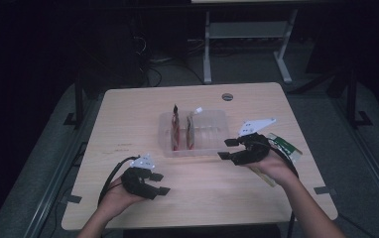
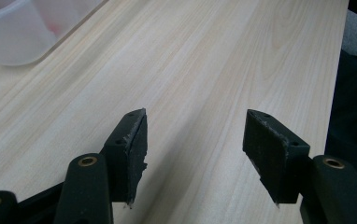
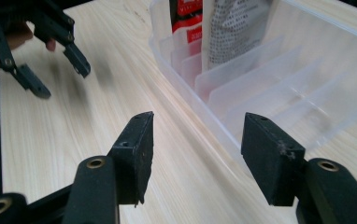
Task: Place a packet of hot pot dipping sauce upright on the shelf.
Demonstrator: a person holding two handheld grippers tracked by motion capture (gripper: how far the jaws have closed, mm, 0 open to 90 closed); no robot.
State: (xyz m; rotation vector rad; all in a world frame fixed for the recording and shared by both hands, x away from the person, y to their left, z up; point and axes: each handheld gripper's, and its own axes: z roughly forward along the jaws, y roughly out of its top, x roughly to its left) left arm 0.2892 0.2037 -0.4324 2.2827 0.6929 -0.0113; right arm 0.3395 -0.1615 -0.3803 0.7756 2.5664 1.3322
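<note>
Jaws gape empty on our left gripper (image 1: 161,183) and right gripper (image 1: 224,148) (nothing between either pair); the clear plastic divided bin (image 1: 212,144), holding two upright packets (image 1: 182,130), lies mid-table beside the right.

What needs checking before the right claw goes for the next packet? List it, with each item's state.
1. Right claw empty and open: ok, nothing between its pads.
2. Left claw empty and open, over bare table: ok.
3. Clear divided bin has free slots: ok, two packets stand at its left end.
4. Next packet within reach: ok, beside the right hand, partly hidden.
5. Right claw lined up on it: not ok, it points toward the bin.
6. Packet's orientation for a grip: cannot tell.
</note>
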